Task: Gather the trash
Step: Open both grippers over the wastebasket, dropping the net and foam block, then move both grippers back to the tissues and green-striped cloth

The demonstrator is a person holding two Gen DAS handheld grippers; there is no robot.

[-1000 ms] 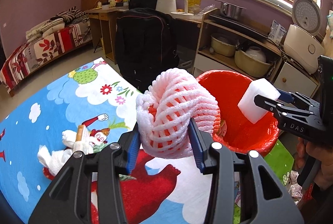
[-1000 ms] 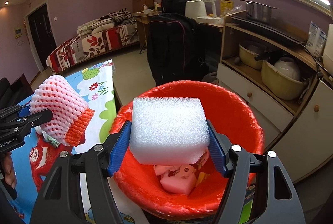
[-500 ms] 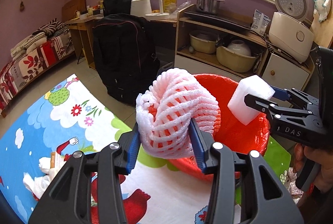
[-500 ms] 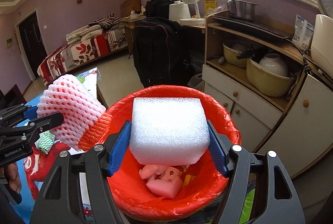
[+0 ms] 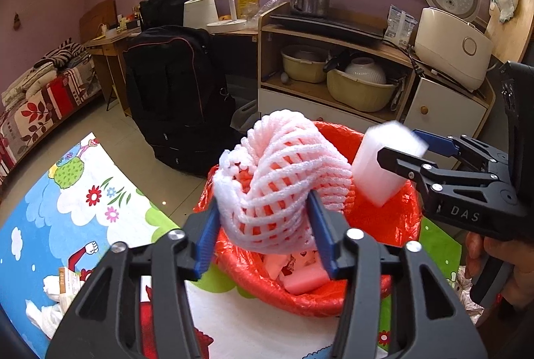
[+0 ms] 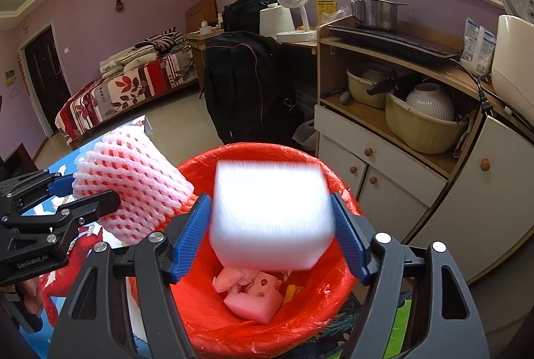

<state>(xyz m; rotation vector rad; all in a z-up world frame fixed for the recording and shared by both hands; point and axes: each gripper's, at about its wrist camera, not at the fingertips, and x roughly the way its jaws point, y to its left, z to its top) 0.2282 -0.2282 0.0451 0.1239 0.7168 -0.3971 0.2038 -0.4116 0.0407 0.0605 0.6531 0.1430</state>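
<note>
A pink foam net (image 5: 283, 165) sits between the blue pads of my left gripper (image 5: 263, 205), whose jaws are opening; the pads still touch its sides. It hangs over the near left rim of a red bin (image 5: 333, 128) lined with a red bag. My right gripper (image 6: 269, 202) is opening above the bin (image 6: 253, 147). A white foam block (image 6: 270, 209) is blurred between its pads, with a gap on each side. In the left wrist view this block (image 5: 373, 172) hangs at the right gripper (image 5: 400, 145). Pink foam scraps (image 6: 253, 299) lie inside the bin.
A cartoon-print table cover (image 5: 66, 209) carries crumpled tissue and a small packet (image 5: 63, 285) at its lower left. Behind the bin stand a black suitcase (image 5: 173, 98) and a wooden cabinet (image 5: 333, 112) with bowls. A hand (image 5: 494, 259) grips the right gripper's handle.
Both grippers moved further over the bin. The right jaws widened and the white block came free and blurred. The left jaws spread and the net expanded between them.
</note>
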